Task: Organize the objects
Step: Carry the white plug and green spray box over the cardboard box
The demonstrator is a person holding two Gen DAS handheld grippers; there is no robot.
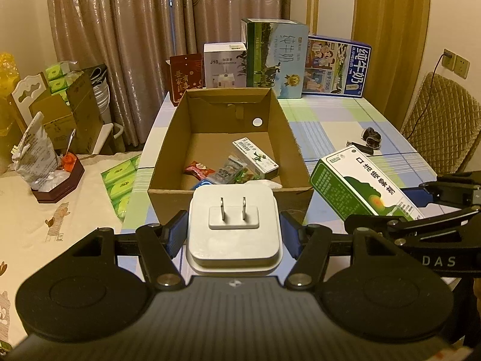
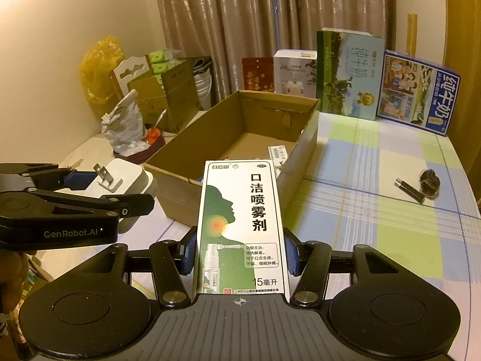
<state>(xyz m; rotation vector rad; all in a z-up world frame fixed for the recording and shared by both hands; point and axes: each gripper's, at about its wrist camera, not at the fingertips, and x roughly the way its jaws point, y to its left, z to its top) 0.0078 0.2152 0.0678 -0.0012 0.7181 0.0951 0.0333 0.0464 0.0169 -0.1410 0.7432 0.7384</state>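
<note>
While both grippers hover at the near edge of the open brown cardboard box [image 1: 228, 138], each has its fingers clamped on an item. Left gripper [image 1: 233, 234]: blue-padded fingers [image 1: 174, 234] squeezing a white square plug adapter [image 1: 233, 228] by its sides, two metal prongs facing forward, just short of the box's near wall. Right gripper [image 2: 240, 252]: fingers clamped on a green-and-white rectangular spray carton [image 2: 240, 225], held lengthwise, pointing at the box's near right corner, off the counter [image 2: 375, 180].

Box sits on the checked pastel counter cloth. Inside: a slim white-green carton [image 1: 255, 158], a red wrapper [image 1: 200, 171], a few small packets near the front.

On the counter right of the box: a small black stick [image 2: 410, 191] just beside a dark crumpled lump [image 2: 430, 180]. Behind the box: two tall milk cartons [image 1: 275, 57], a white appliance box [image 1: 225, 64], a dark red bag [image 1: 186, 75], all upright against the curtain.
</note>
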